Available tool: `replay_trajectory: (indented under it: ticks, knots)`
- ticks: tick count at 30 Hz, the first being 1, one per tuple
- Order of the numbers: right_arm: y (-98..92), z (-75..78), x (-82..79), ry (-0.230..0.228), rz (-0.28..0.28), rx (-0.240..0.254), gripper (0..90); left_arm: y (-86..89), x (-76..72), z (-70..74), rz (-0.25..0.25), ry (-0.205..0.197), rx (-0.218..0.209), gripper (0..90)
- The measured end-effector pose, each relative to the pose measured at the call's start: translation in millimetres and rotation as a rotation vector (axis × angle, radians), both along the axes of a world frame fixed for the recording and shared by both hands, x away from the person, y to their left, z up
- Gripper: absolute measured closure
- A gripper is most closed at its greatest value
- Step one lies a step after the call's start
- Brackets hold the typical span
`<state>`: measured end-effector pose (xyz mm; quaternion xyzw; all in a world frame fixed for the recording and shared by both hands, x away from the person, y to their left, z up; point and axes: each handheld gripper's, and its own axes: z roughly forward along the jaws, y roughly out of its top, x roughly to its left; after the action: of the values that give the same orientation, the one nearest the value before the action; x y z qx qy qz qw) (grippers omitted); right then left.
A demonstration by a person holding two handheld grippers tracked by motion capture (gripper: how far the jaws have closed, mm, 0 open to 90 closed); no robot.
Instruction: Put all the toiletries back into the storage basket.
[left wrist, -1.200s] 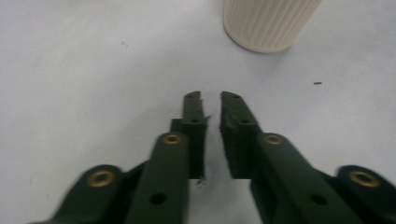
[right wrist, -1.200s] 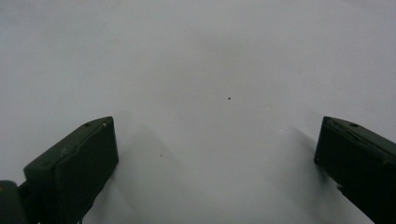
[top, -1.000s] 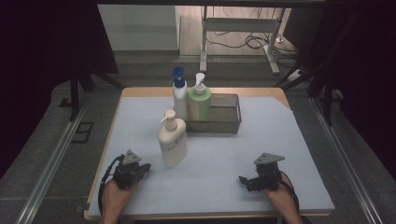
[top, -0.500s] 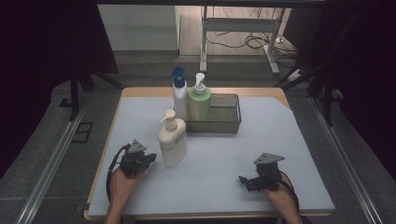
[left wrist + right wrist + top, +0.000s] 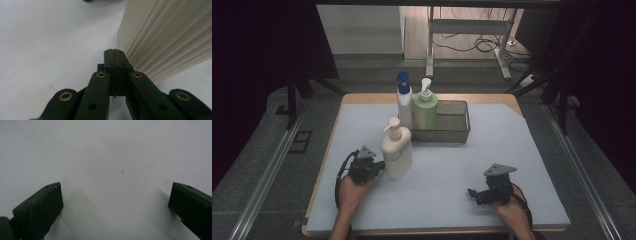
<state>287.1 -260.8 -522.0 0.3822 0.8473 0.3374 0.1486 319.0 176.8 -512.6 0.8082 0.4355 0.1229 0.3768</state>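
Near the table's left front: cream pump bottle (image 5: 396,154), upright, just right of left gripper (image 5: 379,165), jaws pressed together, empty.

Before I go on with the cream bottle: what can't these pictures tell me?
- Contact between the shut left gripper and cream bottle: left gripper view leaves it unclear.
- Bottle label: too small, high view.
- Wire basket contents: the green bottle hides part.

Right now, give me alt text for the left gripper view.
The left gripper, black jaws shut together and holding nothing, points at the base of a ribbed cream pump bottle just to its right. Both sit over a pale blue table mat.
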Motion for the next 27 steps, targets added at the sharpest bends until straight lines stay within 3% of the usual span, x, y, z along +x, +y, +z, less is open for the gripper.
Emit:
replay_trajectory:
  ticks: [2,7,15,27]
  knots:
    - [0.1,0.0,0.0,0.001,0.000,-0.001,0.0,-2.5,-0.2,-1.3,-0.002,0.006,0.016,89.7]
    - [0.2,0.0,0.0,0.001,0.000,-0.002,0.0,-1.8,-0.7,-3.0,-0.002,0.023,-0.007,89.7]
    - [0.3,0.1,0.2,0.002,-0.001,-0.001,0.0,-14.3,-4.7,-2.2,-0.057,0.024,0.004,89.7]
    - [0.2,0.1,0.3,0.002,-0.001,-0.001,0.0,-28.0,-11.4,-3.0,-0.098,0.029,0.008,89.7]
